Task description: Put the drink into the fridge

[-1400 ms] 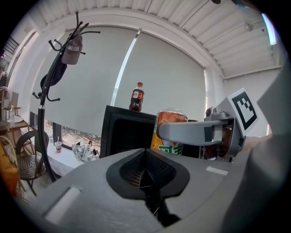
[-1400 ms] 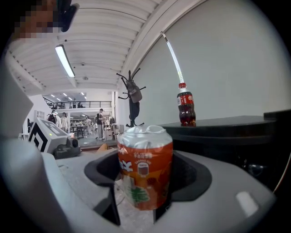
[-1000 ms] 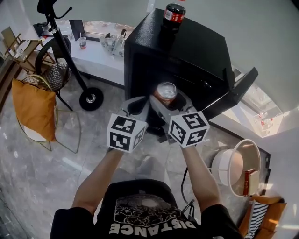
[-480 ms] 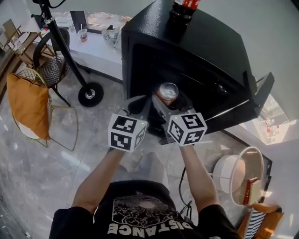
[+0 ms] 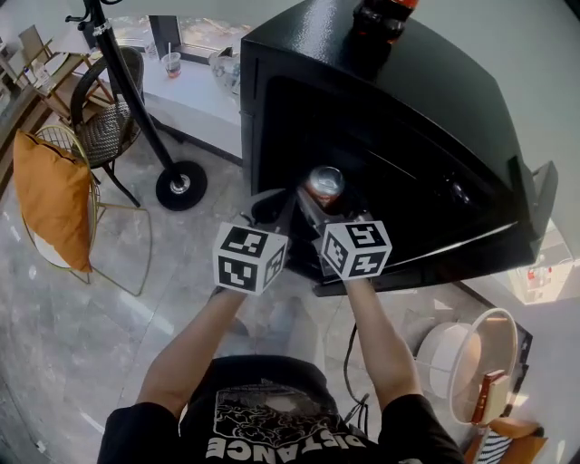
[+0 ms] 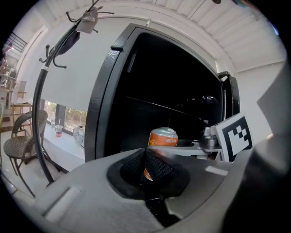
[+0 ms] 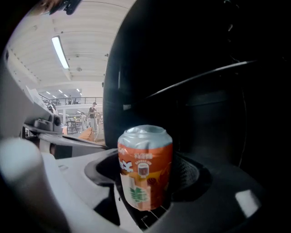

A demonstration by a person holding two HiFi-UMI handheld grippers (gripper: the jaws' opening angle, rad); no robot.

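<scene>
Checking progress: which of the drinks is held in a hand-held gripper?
The orange can, clamped in the right hand-held gripper; the soda bottle stands free on top of the fridge.

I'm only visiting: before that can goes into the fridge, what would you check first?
1. Grip on the orange can: ok. The right gripper is shut on its sides and the can is upright.
2. Fridge door open: ok.
3. Free room on the shelf inside: cannot tell, too dark.
4. Left gripper out of the way: ok. It is shut, empty and beside the can.
5. Cola bottle on the fridge top clear of the opening: ok.
</scene>
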